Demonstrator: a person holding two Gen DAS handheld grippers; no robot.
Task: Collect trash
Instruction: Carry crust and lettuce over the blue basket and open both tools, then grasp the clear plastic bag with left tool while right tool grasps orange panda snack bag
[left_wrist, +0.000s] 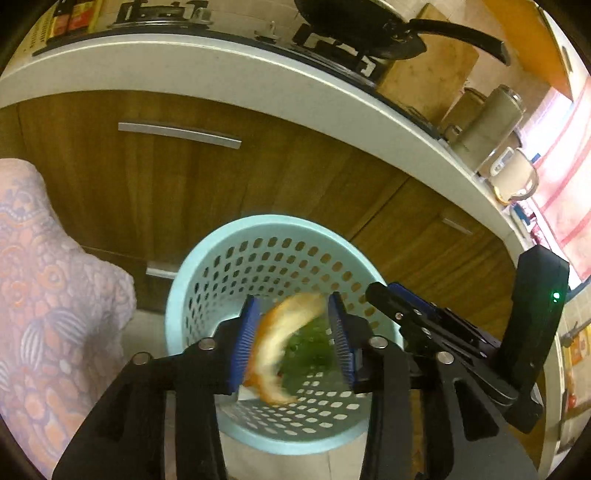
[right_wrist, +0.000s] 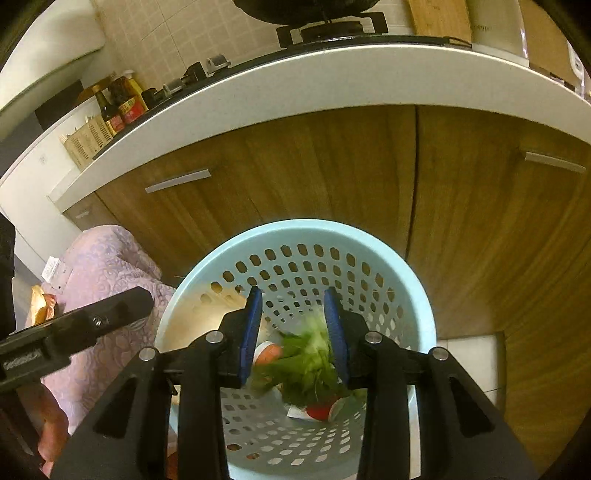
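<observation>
A light blue perforated waste basket (left_wrist: 207, 258) stands on the floor against wooden cabinets; it also shows in the right wrist view (right_wrist: 417, 291). My left gripper (left_wrist: 293, 338) is open above the basket, and a blurred orange peel (left_wrist: 280, 343) is between its blue pads, touching neither that I can see. My right gripper (right_wrist: 293, 332) is open over the basket, with blurred green leaves (right_wrist: 306, 365) between and below its pads. Red and white scraps (right_wrist: 321, 410) lie in the basket bottom. The right gripper's body (left_wrist: 461, 332) shows in the left wrist view.
White countertop edge (left_wrist: 258, 74) with a gas stove and black pan (left_wrist: 369, 33) runs above the cabinets. Cabinet handles (left_wrist: 179, 134) protrude. A pink patterned cloth (left_wrist: 48, 295) is at left. Sauce bottles (right_wrist: 122, 103) stand on the counter. A kettle (left_wrist: 513, 177) is at the right.
</observation>
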